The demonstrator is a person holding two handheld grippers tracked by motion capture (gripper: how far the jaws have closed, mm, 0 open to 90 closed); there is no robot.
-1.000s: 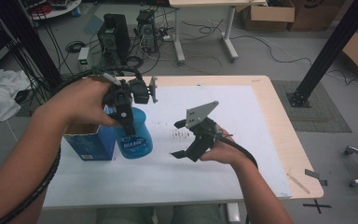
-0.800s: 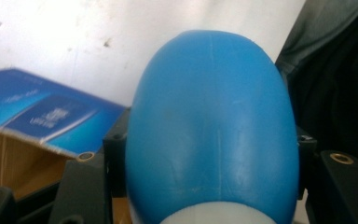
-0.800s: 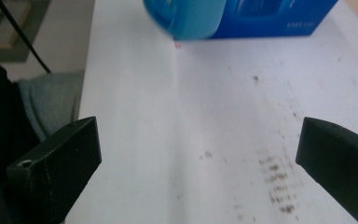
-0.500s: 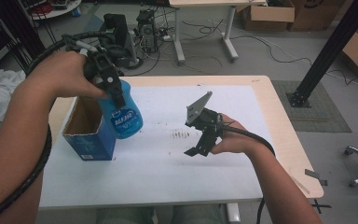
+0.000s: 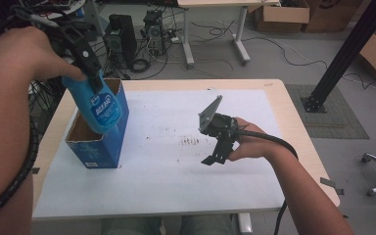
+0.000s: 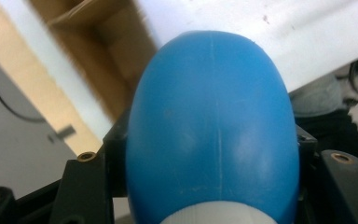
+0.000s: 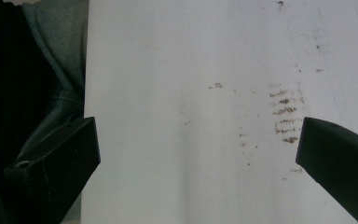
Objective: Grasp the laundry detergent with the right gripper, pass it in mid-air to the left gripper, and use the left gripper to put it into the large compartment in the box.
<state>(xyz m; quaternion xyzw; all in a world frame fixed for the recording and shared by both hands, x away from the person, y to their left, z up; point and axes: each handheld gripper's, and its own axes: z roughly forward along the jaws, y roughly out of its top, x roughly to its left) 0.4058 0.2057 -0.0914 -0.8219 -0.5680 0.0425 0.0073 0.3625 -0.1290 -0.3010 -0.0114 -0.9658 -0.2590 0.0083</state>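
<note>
The left gripper (image 5: 94, 81) pinches the bottle (image 5: 99, 108), tilted over the box (image 5: 108, 147), its base seemingly inside. Lower it straight, clear of the walls. Right of the box, the right gripper (image 5: 214, 157) idles, spread.

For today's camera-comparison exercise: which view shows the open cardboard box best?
The high view: the box stands whole on the table's left, with the blue bottle going into its open top. The left gripper view catches a blurred piece of its brown inside behind the bottle.

Bottle (image 5: 101, 108) partly in the box (image 5: 98, 147) at the table's (image 5: 274, 88) left; right gripper (image 5: 214, 155) well right of it
</note>
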